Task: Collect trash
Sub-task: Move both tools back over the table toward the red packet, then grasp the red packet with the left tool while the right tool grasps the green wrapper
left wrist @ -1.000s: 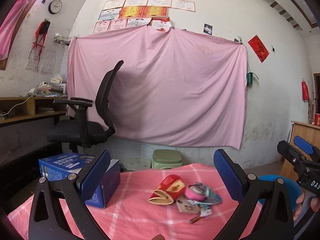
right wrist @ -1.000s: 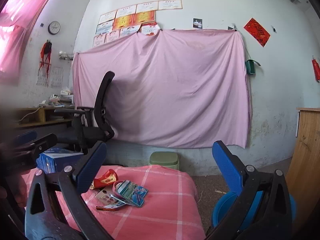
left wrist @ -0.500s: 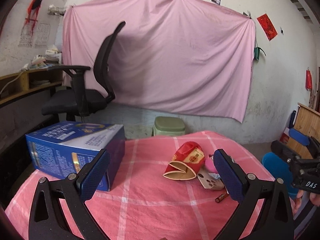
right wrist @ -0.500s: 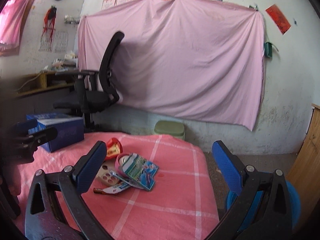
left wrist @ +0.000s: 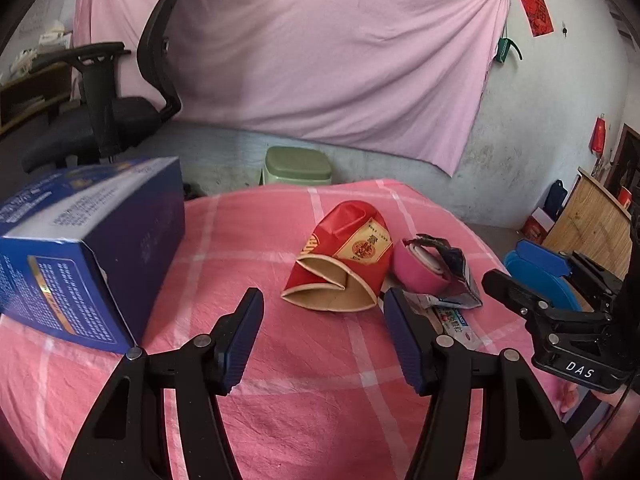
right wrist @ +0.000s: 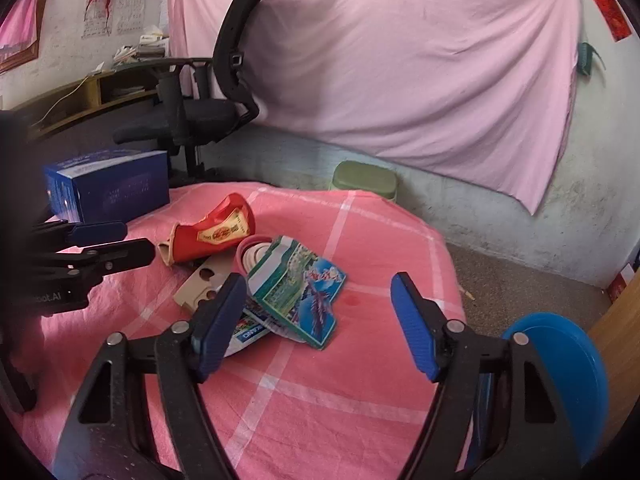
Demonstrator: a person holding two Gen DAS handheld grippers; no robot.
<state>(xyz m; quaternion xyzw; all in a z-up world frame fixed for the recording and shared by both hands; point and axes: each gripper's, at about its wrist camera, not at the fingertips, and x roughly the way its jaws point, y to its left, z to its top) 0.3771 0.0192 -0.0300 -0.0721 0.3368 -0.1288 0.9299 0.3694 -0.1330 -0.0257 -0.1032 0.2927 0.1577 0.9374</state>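
Note:
A heap of trash lies on the pink checked tablecloth [left wrist: 304, 392]: a crushed red paper cup [left wrist: 340, 264] [right wrist: 216, 232], a pink tape roll [left wrist: 416, 268] [right wrist: 250, 250], a green-blue carton [right wrist: 298, 288], a beige card piece [right wrist: 200, 284] and flat wrappers [left wrist: 452, 316]. My left gripper [left wrist: 322, 330] hovers just short of the red cup, jaws closing with nothing between them. My right gripper [right wrist: 318, 322] hangs over the carton's near edge, jaws closing, pads off it. Each gripper shows at the edge of the other's view.
A blue cardboard box [left wrist: 80, 248] [right wrist: 108, 186] stands at the table's left. A blue bin [right wrist: 560, 376] sits on the floor beyond the table's right edge. A black office chair [right wrist: 200, 112] and a green stool [left wrist: 298, 166] stand behind, before a pink sheet.
Both grippers tilted down and moved in toward the trash heap, which now looms larger. The left jaws have narrowed markedly; the right jaws narrowed a little.

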